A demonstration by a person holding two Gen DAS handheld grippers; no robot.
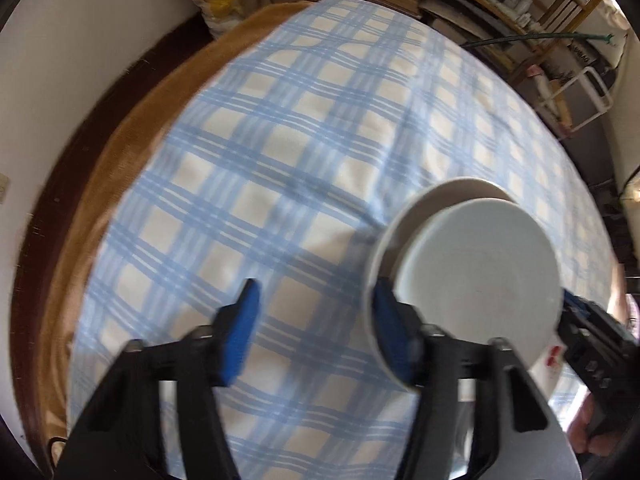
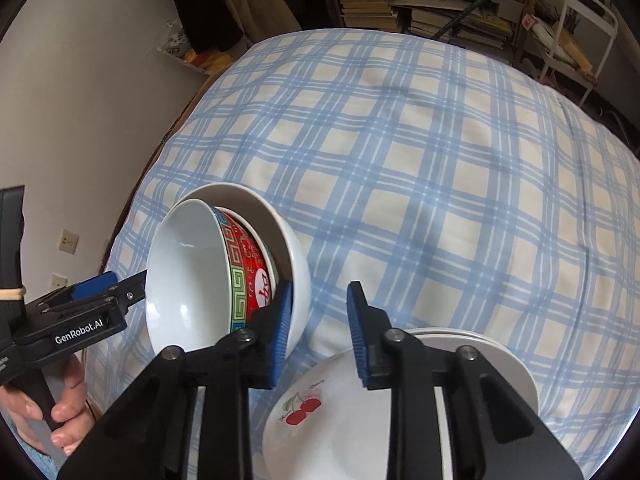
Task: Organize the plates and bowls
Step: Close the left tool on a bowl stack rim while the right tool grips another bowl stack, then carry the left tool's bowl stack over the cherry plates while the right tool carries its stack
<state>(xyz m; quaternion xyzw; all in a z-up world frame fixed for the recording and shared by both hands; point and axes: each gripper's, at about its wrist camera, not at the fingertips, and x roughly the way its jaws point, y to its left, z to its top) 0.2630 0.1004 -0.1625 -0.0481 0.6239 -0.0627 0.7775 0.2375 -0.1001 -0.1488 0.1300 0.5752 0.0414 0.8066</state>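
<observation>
Left gripper [image 1: 316, 332]: fingers apart, gripping nothing.
Right gripper [image 2: 318, 334]: fingers apart, empty.
Right view only: red bowl [image 2: 250, 264] nested between white bowls; cherry plate [image 2: 320, 412].

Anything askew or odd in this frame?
Yes: the nested bowls are tipped on their side with the openings sideways. The left gripper touches their rim; the right gripper is open beside them. The plates lie flat.

Home room: plaid-covered bed [image 2: 420, 168], cluttered bookshelves [image 2: 420, 4], wall sockets [image 2: 69, 241].
</observation>
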